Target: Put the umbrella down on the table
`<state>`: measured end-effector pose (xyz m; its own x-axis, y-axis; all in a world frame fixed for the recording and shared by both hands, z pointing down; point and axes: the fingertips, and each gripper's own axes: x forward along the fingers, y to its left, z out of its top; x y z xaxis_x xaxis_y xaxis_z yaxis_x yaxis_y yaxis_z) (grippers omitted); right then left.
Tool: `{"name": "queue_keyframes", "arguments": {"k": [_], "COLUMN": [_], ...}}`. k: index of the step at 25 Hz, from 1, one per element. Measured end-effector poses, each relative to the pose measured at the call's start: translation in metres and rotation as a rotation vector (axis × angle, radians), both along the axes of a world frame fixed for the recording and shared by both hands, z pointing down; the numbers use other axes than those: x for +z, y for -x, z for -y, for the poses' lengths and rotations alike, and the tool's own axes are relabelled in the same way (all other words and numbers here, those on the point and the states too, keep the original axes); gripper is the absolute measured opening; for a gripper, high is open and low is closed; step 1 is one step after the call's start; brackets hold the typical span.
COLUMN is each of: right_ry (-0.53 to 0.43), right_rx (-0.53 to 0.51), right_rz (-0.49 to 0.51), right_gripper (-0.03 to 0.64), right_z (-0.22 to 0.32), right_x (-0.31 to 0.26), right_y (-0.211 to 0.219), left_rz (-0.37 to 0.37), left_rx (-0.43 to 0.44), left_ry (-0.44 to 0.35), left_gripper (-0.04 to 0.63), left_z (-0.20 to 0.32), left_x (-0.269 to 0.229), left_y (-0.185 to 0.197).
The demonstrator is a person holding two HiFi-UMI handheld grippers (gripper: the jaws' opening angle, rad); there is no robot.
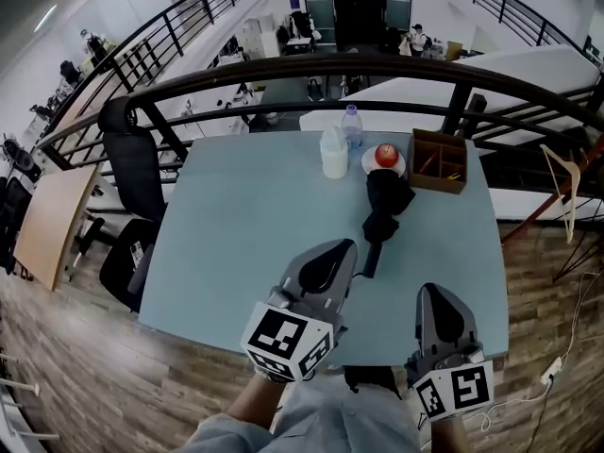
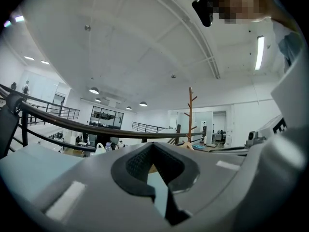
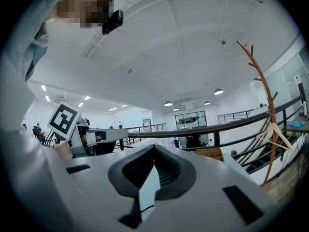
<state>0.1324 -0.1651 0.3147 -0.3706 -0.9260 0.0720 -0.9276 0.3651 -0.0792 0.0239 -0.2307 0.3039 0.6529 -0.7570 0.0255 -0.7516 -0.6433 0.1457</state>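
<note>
One umbrella (image 1: 385, 201) seemingly beyond left hand-held gripper (image 1: 340, 249)

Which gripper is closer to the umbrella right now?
Left. The left gripper is just left of the umbrella, by its handle; the right gripper hangs back at the table edge.

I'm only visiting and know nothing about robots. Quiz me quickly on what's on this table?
1. True or false: the black umbrella lies on the table.
2. What stands right of the apple? A) wooden box B) laptop C) mug
3. Is the left gripper or right gripper holding anything?
Key: 1 true; 2 A; 3 no, both are shut and empty.
</note>
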Motion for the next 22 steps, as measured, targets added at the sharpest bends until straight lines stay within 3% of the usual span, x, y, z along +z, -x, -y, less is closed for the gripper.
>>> {"name": "queue_keyframes", "arguments": {"k": [11, 22], "right_ry": [-0.016, -0.072], "right_rx": [0.004, -0.045], "right_rz": [-0.025, -0.030], "right_gripper": [-0.005, -0.005], "right_z": [-0.025, -0.024], "right_x": [-0.009, -0.031], "right_y": [0.029, 0.020], "left_rz": [-0.020, -0.031], "left_rx": [0.007, -0.012], "left_ry": [0.003, -0.005], "left_gripper": [0.005, 0.005], "left_z": [-0.034, -0.047], "left_x": [-0.003, -0.013], "left_y": [0.030, 0.022]}}
